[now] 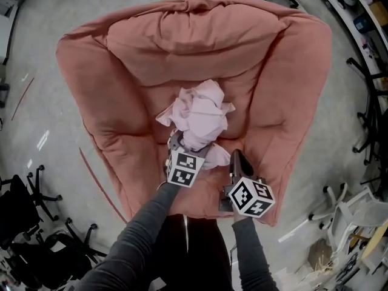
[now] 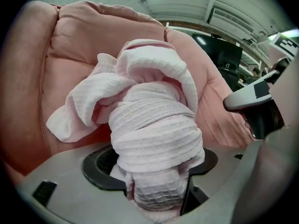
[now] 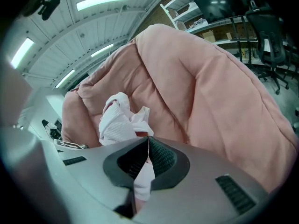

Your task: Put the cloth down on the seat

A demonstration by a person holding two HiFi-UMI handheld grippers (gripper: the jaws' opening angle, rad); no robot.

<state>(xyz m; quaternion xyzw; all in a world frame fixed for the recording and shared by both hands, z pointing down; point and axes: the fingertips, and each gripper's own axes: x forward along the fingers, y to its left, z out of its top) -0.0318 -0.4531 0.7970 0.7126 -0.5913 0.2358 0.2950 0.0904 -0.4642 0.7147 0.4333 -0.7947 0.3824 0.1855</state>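
Pink waffle-weave cloth [image 1: 199, 117], bunched, is hanging over the salmon armchair seat [image 1: 148, 150] (contact with the cushion unclear). Left tongs [image 1: 180, 143] are clenching its thick bundle; right tongs [image 1: 235, 160] are pinching one loose corner.

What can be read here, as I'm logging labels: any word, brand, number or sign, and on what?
None readable.
Left cube and right cube: black-and-white square markers only, no letters.
Shelf items: any print too small to read.
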